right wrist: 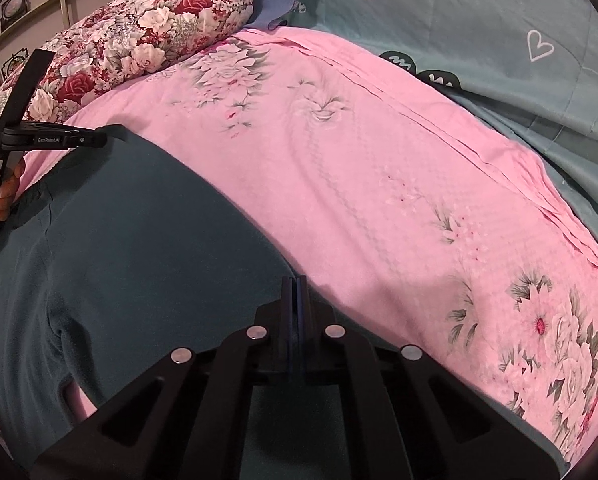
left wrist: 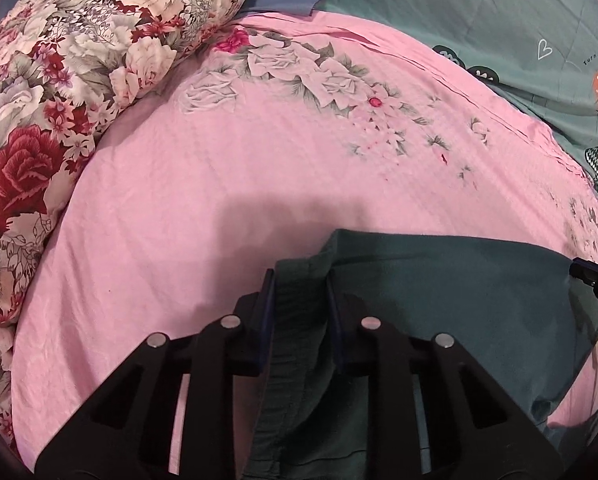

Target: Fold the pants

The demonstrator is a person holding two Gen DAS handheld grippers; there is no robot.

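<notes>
Pants: dark teal pants (right wrist: 131, 240) lie spread on a pink floral bedsheet (right wrist: 359, 184); in the left wrist view the same garment (left wrist: 439, 300) fills the lower right, its seamed edge running down between the fingers.
Left gripper: left gripper (left wrist: 301, 292) has its jaws parted, with a bunched fold of the pants' edge between them; the blue pads (left wrist: 267, 304) stand on either side of the fold, and whether they press it cannot be told.
Left gripper from the other side: in the right wrist view it (right wrist: 111, 132) appears at far left, its tip at the upper corner of the pants, with the person's fingers (right wrist: 7, 192) on its handle.
Right gripper: right gripper (right wrist: 297, 300) has its fingers pressed together at the pants' edge, where the teal cloth meets the pink sheet; cloth lies under and around the jaws, but whether any is pinched between them cannot be told.
Right gripper from the other side: only its black tip (left wrist: 595, 276) shows at the right border of the left wrist view, at the pants' far edge.
Bedding: a pillow with red and white roses (left wrist: 59, 92) rests on the sheet's left side; a teal quilt printed with hearts (right wrist: 499, 32) lies beyond the sheet on the right.
</notes>
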